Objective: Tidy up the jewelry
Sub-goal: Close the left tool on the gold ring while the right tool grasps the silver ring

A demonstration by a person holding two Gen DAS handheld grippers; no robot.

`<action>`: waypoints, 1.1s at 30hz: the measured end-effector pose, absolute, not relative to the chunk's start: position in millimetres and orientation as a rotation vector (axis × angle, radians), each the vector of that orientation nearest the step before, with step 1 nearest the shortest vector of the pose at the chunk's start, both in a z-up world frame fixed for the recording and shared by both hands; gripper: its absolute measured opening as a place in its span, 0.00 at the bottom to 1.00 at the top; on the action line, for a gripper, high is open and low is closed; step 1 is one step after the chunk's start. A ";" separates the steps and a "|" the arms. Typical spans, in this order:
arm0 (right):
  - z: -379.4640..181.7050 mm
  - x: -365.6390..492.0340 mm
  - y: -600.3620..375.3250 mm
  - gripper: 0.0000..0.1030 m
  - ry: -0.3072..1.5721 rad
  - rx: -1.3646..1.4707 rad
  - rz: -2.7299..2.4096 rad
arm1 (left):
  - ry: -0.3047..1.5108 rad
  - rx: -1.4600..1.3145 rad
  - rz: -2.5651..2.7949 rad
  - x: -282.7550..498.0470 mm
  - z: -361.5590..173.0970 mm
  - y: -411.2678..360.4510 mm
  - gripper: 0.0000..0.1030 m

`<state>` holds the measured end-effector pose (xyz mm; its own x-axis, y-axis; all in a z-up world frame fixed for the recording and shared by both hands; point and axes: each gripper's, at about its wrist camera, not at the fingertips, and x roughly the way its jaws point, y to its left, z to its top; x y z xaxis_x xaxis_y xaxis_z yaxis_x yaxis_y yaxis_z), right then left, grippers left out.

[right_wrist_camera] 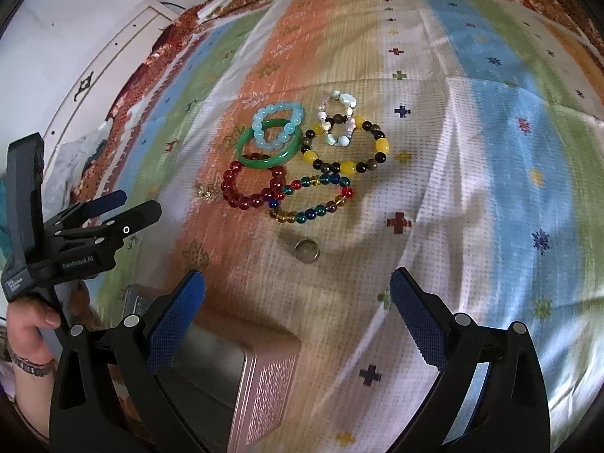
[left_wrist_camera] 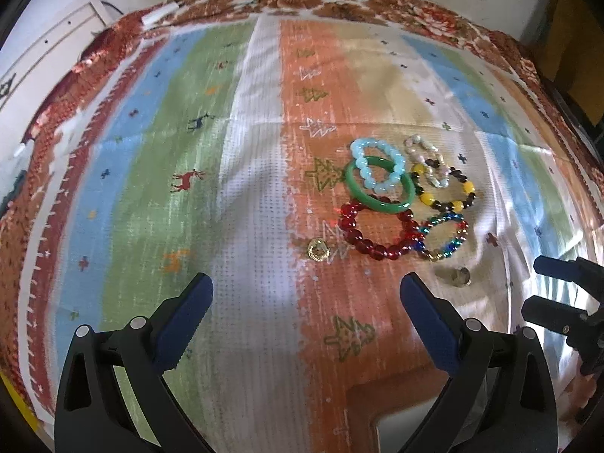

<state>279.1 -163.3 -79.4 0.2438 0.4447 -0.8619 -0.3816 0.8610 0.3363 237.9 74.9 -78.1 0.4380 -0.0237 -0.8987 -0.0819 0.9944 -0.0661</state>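
Several bracelets lie in a cluster on the striped cloth (left_wrist_camera: pixel 245 196): a light blue bead bracelet (left_wrist_camera: pixel 377 168) on a green bangle (left_wrist_camera: pixel 379 188), a red bead bracelet (left_wrist_camera: pixel 375 234), a multicolour bead bracelet (left_wrist_camera: pixel 445 236), a yellow and black one (left_wrist_camera: pixel 445 188), and a pale shell one (left_wrist_camera: pixel 428 162). A gold ring (left_wrist_camera: pixel 319 250) lies left of the red bracelet (right_wrist_camera: pixel 251 185); a silver ring (right_wrist_camera: pixel 307 251) lies near the front. My left gripper (left_wrist_camera: pixel 305 290) is open and empty, short of the cluster. My right gripper (right_wrist_camera: pixel 298 287) is open and empty above a pink box (right_wrist_camera: pixel 260 377).
The pink box's edge shows at the bottom of the left wrist view (left_wrist_camera: pixel 389 396). The right gripper shows at the right edge there (left_wrist_camera: pixel 566 302); the left gripper and hand show at the left of the right wrist view (right_wrist_camera: pixel 87 234). A floral blanket (left_wrist_camera: pixel 339 3) borders the cloth.
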 end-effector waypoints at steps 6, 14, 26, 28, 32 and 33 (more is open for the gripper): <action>-89.8 290.4 -154.7 0.96 1.228 0.055 0.551 | 1.154 -0.091 0.017 256.1 -94.2 74.2 0.89; -103.6 304.6 -139.9 0.96 1.274 0.037 0.551 | 1.230 -0.099 -0.001 274.5 -116.7 78.0 0.60; -124.3 320.6 -132.1 0.81 1.332 0.008 0.513 | 1.255 -0.090 -0.040 289.7 -130.7 72.9 0.40; -126.2 320.5 -129.2 0.81 1.332 -0.018 0.511 | 1.256 -0.073 -0.040 289.4 -132.2 71.7 0.39; -127.7 319.1 -125.8 0.78 1.332 -0.050 0.496 | 1.257 -0.043 -0.032 289.3 -134.5 68.9 0.35; -127.7 319.5 -126.1 0.76 1.335 -0.045 0.492 | 1.263 -0.043 -0.031 289.2 -134.5 68.6 0.33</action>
<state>319.5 -126.1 -127.7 0.1476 0.3166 -0.9370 -0.3670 0.8973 0.2454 289.2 68.6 -134.5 0.3030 -0.0474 -0.9518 -0.0004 0.9988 -0.0498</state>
